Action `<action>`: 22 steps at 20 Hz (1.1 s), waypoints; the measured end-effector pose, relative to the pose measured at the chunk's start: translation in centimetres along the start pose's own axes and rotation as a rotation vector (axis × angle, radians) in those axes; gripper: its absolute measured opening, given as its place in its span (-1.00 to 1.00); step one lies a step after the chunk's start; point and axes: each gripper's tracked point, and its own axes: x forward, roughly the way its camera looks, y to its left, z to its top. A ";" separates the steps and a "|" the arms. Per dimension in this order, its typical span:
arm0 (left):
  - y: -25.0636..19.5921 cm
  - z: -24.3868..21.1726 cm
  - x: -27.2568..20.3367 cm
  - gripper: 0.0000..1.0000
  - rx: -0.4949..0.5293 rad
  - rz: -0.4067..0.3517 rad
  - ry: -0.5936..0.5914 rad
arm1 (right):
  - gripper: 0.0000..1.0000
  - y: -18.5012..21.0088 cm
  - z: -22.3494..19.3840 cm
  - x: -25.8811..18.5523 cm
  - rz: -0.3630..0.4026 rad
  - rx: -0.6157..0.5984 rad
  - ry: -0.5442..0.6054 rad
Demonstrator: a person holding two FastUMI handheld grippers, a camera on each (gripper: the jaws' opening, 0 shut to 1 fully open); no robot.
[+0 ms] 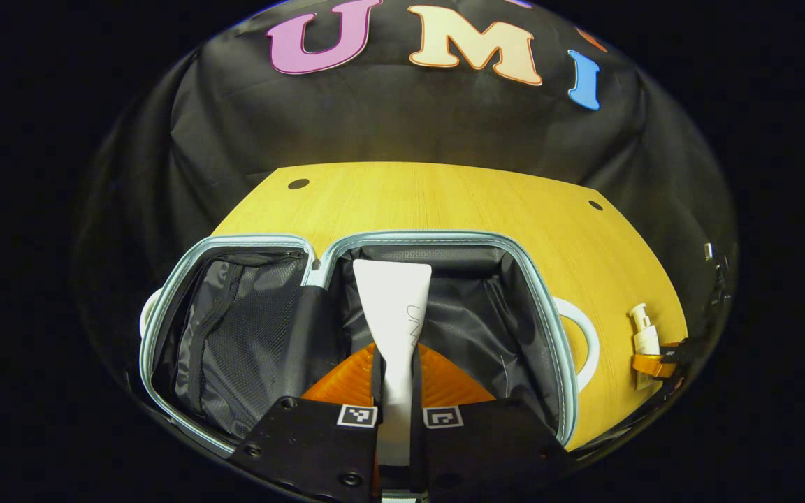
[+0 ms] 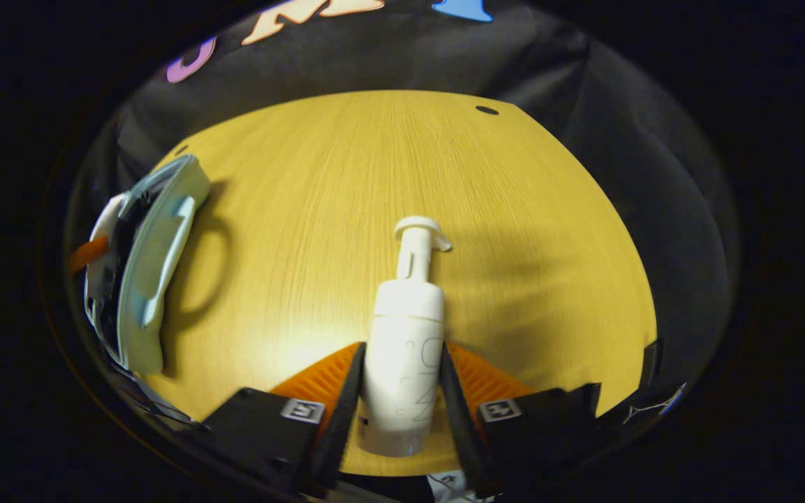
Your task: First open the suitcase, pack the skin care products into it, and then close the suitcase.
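The suitcase (image 1: 444,237) lies open on the wooden table (image 1: 458,195), with a light blue rim and dark lining. My left gripper (image 1: 397,353) is shut on a white tube (image 1: 394,300), which points away from me over the suitcase's right half. In the right gripper view my right gripper (image 2: 399,356) is shut on a white pump bottle (image 2: 406,314), with its pump head pointing away over the bare table (image 2: 346,195). That bottle (image 1: 646,339) and the right gripper (image 1: 657,365) also show at the far right of the left gripper view, beside the suitcase.
The suitcase's left half holds a zipped mesh pocket (image 1: 235,328). A white handle (image 1: 588,335) sticks out from its right side. In the right gripper view the suitcase's side (image 2: 158,258) stands at the left. Black cloth walls close off the table's far edge.
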 end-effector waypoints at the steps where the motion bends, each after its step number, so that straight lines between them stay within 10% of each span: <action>1: 0.0 0.0 0.0 -0.81 -0.003 -0.004 0.001 | 0.18 0.0 0.2 -0.2 0.011 0.010 -0.008; 22: 1.7 -6.6 3.8 -0.67 -0.092 -0.065 0.149 | 0.11 14.9 9.5 -9.1 0.364 0.032 -0.113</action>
